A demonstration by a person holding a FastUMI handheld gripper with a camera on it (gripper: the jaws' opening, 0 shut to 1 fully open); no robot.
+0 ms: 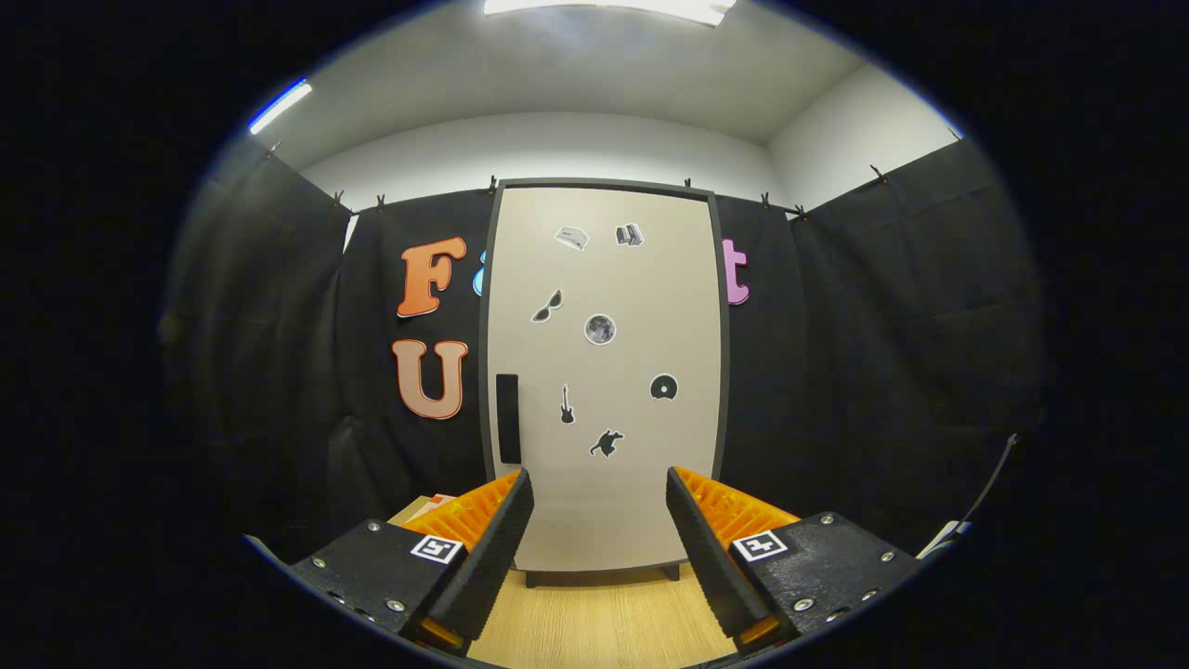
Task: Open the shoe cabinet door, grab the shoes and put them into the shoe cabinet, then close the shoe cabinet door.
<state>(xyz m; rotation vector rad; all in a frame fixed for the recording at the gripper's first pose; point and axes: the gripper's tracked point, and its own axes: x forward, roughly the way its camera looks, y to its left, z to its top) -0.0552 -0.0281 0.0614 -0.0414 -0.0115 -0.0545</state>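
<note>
A tall pale shoe cabinet (602,372) with a dark frame stands straight ahead on a wooden floor, its door shut. Small stickers dot the door. A dark vertical handle recess (507,418) sits on the door's left side, about mid-height. My gripper (600,488) is open, some way back from the cabinet, with nothing between its fingers. The lower part of the door shows between the two fingers. Behind the left finger, low beside the cabinet, a bit of something pale and orange (429,506) peeks out; I cannot tell what it is.
Black cloth walls close in the booth on both sides of the cabinet. Light wooden floor (594,618) runs from the fingers up to the cabinet's foot. A thin cable (989,483) hangs along the right cloth wall.
</note>
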